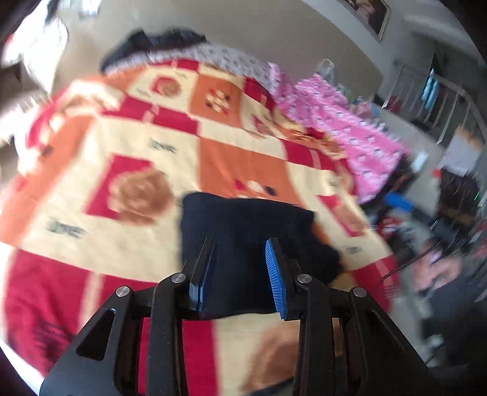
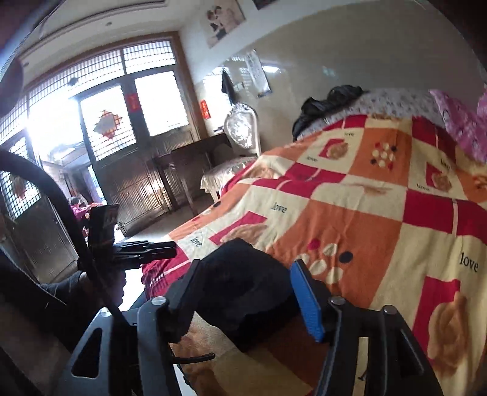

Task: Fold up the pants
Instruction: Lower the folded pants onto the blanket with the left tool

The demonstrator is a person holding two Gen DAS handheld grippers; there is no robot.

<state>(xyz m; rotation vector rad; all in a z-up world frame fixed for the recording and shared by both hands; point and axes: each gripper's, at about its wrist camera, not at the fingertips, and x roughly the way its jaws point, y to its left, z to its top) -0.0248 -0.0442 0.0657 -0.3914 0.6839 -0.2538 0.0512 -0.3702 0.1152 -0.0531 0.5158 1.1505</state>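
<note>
This is a lived-in bedroom in a home. A bed [image 2: 350, 213] fills the right of the right wrist view, spread with a red, orange and cream checked blanket [image 1: 127, 146] printed with "love". A pink patterned quilt [image 1: 344, 134] is heaped at its far edge. At upper left stand latticed glass doors [image 2: 121, 121] with red paper decorations, beside a dark wooden desk [image 2: 188, 158] and an ornate white chair [image 2: 240, 134]. A framed portrait [image 2: 222, 21] hangs high on the wall.

Daylight floods through the lattice-paned glass doors [image 2: 103, 121], blowing out to white glare. The left wrist view is smeared by motion blur; the right is sharper. Fisheye bending and dark corners frame both.
</note>
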